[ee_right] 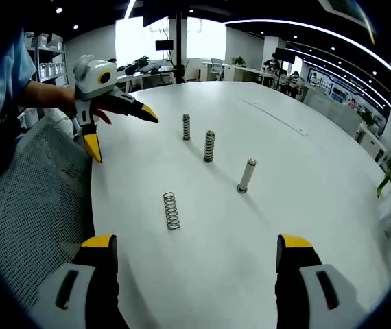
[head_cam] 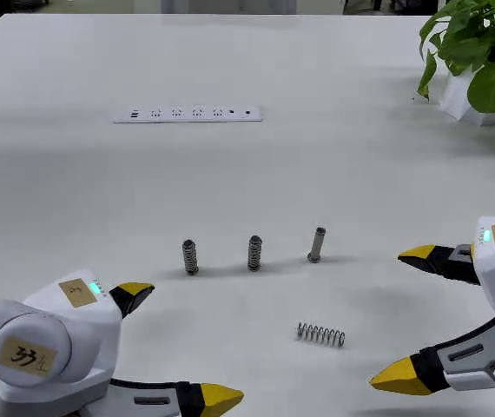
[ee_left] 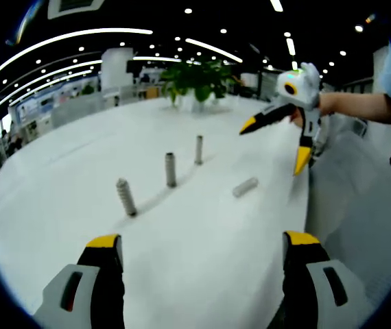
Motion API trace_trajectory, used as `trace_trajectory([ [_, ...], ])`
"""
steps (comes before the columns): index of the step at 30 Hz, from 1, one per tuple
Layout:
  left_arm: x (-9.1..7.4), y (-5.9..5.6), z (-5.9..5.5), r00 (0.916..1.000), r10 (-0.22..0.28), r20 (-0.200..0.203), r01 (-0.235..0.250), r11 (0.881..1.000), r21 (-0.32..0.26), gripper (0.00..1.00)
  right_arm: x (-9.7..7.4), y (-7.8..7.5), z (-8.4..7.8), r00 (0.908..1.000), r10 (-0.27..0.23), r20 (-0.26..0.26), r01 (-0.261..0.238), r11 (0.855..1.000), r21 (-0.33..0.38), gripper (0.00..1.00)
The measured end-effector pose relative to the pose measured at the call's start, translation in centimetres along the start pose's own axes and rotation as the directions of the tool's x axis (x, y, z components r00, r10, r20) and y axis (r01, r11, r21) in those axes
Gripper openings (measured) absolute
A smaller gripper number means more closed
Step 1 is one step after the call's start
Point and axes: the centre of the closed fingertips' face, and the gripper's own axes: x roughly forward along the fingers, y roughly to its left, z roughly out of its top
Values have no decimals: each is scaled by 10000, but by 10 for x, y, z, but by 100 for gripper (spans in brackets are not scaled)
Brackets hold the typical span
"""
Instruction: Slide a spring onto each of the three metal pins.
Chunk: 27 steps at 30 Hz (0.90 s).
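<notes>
The left gripper [head_cam: 176,346] hovers near-left of the bare pin [head_cam: 317,244], jaws spread wide and holding nothing. Left of that upright pin stand two more, the far pin [head_cam: 190,257] and the middle pin [head_cam: 254,253], each wearing a spring. The loose spring [head_cam: 321,334] lies flat just nearer than the bare pin, its long axis running left to right. To the pin's right, the right gripper [head_cam: 406,313] is also wide open and empty.

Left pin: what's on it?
A spring sleeves the pin from base to near the top. Its coils cover the shaft, so the shaft itself cannot be seen.
</notes>
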Motion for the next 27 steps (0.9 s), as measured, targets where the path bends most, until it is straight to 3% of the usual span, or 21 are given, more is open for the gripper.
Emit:
trace_trajectory([
  [7, 12, -12, 6, 9985, -540, -60, 542, 9982, 259, 97, -6, 3, -5, 9998, -152, 147, 148, 9995, 280, 98],
  [12, 24, -22, 7, 9934, -1082, -382, 1107, 9912, 721, 95, -6, 8, -11, 9999, -102, 136, 97, 9993, 365, 97],
  [18, 45, -37, 16, 9781, -1943, -742, 2034, 9680, 1471, 89, -6, 14, -14, 9998, -41, 197, 33, 9991, 429, 97],
  [21, 57, -44, 19, 9697, -2250, -955, 2401, 9502, 1986, 86, -6, 16, -16, 9997, -72, 228, 61, 9988, 486, 97],
  [24, 66, -49, 26, 9629, -2537, -915, 2681, 9369, 2242, 82, -7, 19, -18, 9997, -92, 238, 79, 9985, 541, 97],
  [25, 68, -52, 29, 9572, -2764, -864, 2890, 9297, 2282, 79, -8, 20, -19, 9997, -103, 238, 90, 9984, 553, 97],
  [27, 72, -53, 31, 9550, -2839, -863, 2965, 9235, 2433, 75, -8, 20, -20, 9996, -95, 259, 80, 9982, 590, 97],
])
